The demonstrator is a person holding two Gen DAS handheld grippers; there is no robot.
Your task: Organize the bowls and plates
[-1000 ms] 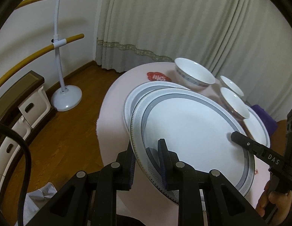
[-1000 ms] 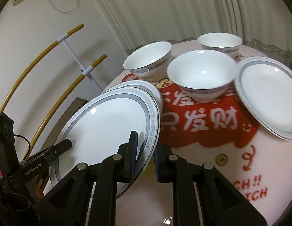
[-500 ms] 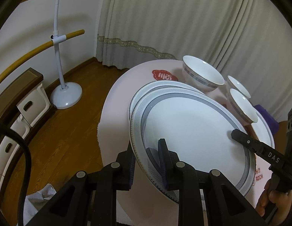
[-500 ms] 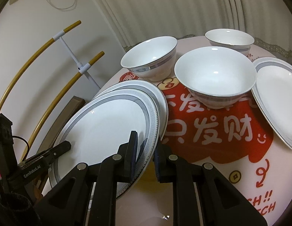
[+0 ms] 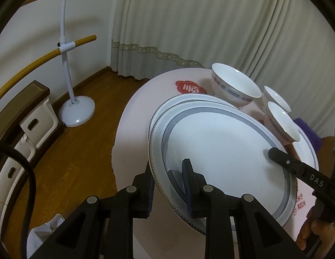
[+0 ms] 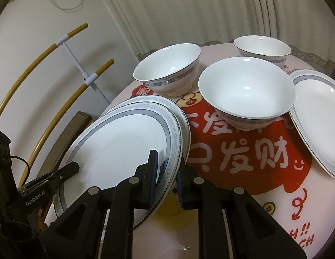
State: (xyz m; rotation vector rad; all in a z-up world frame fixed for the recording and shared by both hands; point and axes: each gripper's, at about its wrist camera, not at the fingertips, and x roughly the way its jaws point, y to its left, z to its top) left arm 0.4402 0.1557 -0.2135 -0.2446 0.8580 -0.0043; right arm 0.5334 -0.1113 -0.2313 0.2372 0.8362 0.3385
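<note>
Both grippers angle downward over the table. Left gripper (image 5: 167,185) nearly closed, pinching the near rim of a large white porcelain plate with grey key-pattern border (image 5: 221,151); right gripper (image 6: 166,177) clamps the same plate's opposite rim (image 6: 124,144). The plate sits tilted just above a second matching plate (image 6: 184,116) lying on the table. Three white grey-banded bowls (image 6: 247,90) stand close beyond, another plate (image 6: 318,116) further right. Round table with pink cloth bearing red lettering (image 6: 243,151); wooden floor (image 5: 81,151), pale curtains (image 5: 210,21), white floor stand (image 5: 68,64).
</note>
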